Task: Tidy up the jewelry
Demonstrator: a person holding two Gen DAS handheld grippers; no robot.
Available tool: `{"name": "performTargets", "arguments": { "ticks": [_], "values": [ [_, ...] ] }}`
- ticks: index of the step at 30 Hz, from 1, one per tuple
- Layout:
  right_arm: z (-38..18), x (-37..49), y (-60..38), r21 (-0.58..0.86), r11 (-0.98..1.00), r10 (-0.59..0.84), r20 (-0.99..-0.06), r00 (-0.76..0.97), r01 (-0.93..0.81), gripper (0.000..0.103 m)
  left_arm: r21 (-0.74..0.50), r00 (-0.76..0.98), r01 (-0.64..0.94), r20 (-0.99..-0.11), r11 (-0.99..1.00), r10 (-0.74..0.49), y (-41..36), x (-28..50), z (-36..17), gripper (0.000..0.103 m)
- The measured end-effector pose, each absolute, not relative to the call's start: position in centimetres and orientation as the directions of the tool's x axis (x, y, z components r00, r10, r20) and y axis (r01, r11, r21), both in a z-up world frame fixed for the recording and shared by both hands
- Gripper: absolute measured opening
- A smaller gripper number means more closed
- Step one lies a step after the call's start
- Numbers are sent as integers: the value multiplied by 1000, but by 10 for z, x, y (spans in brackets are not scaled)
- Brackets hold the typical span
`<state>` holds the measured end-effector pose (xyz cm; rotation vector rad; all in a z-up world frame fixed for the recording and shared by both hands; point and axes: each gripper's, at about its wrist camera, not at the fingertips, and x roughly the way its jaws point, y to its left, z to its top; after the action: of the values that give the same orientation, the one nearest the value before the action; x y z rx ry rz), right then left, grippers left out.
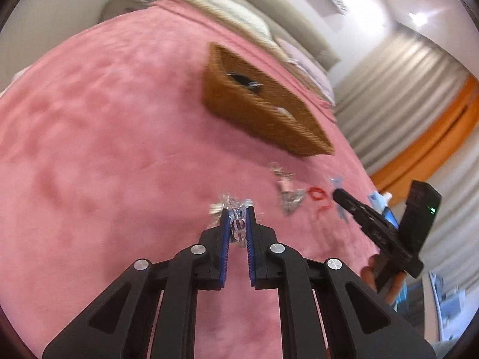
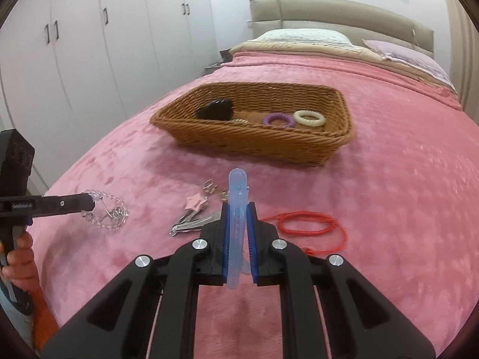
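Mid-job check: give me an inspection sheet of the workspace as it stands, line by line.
Surface: pink blanket on a bed, soft and rumpled.
Job's things: wicker basket holds a black item, purple ring and cream ring. On the blanket: red cord, metal clips.
Clutter: nothing seen.
Grippers: left claw shut on clear bead bracelet; right claw shut on blue hair clip.
Cables: nothing seen.
Surroundings: white wardrobes, headboard, pillows, curtains.
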<state>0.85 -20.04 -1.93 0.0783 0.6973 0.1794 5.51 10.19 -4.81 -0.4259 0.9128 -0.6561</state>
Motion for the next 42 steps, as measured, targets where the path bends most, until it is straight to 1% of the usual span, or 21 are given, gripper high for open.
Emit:
{"name": "performTargets", "arguments": {
  "ticks": [3, 6, 7, 8, 9, 10, 12, 15, 20, 24, 26, 29, 32, 35, 36, 37, 38, 41, 42],
  "values": [
    [-21, 8, -199, 127, 982, 188, -636, 748, -139, 9, -676, 403, 328, -532, 660, -745, 117, 53, -54, 9],
    [-23, 10, -202, 146, 981, 193, -645, 740, -129, 9, -737, 348, 329, -487, 591, -801, 126, 49, -60, 32],
    [-24, 11, -203, 149, 981, 192, -647, 738, -125, 9, -747, 349, 323, -477, 581, -807, 129, 47, -61, 32],
    [-25, 11, -203, 151, 981, 192, -650, 736, -123, 9, -754, 348, 323, -467, 572, -813, 132, 45, -62, 32],
    [-26, 11, -203, 152, 981, 192, -652, 734, -121, 9, -752, 350, 321, -470, 575, -810, 134, 43, -63, 26],
    [-26, 12, -203, 153, 981, 192, -653, 732, -121, 9, -732, 372, 310, -494, 606, -786, 136, 41, -62, 24],
    [-26, 12, -203, 153, 981, 193, -653, 733, -122, 9, -661, 426, 310, -545, 683, -722, 136, 36, -56, 24],
    [-26, 12, -203, 151, 981, 193, -653, 732, -124, 9, -581, 450, 326, -598, 745, -663, 125, 37, -49, 24],
    [-28, 13, -203, 156, 980, 197, -657, 728, -124, 9, -407, 439, 362, -719, 839, -539, 94, 55, -51, 24],
    [-28, 14, -203, 157, 979, 200, -656, 728, -127, 9, -346, 424, 389, -756, 854, -499, 93, 61, -55, 19],
    [-29, 14, -203, 156, 979, 200, -658, 726, -128, 9, -318, 414, 417, -767, 851, -489, 94, 58, -55, 19],
    [-29, 14, -202, 156, 979, 200, -658, 726, -129, 9, -210, 426, 459, -801, 863, -421, 78, 57, -51, 19],
    [-29, 14, -202, 155, 980, 199, -659, 725, -128, 9, -34, 463, 513, -831, 858, -310, 52, 52, -48, 19],
    [-29, 14, -203, 156, 979, 200, -659, 725, -128, 9, 32, 468, 523, -846, 852, -255, 39, 59, -53, 18],
    [-29, 14, -203, 157, 979, 200, -659, 725, -128, 9, 45, 475, 533, -842, 845, -255, 35, 61, -54, 15],
    [-29, 14, -203, 158, 979, 201, -658, 726, -127, 9, 32, 471, 532, -842, 846, -264, 36, 63, -53, 9],
    [-29, 14, -204, 161, 979, 202, -657, 726, -126, 9, 6, 466, 520, -840, 854, -278, 39, 65, -52, 6],
    [-29, 14, -205, 167, 978, 205, -655, 727, -125, 9, -51, 491, 495, -807, 868, -328, 49, 64, -48, 6],
    [-29, 14, -205, 170, 978, 207, -655, 727, -125, 9, -90, 500, 502, -781, 860, -374, 54, 61, -44, 6]
  ]
}}
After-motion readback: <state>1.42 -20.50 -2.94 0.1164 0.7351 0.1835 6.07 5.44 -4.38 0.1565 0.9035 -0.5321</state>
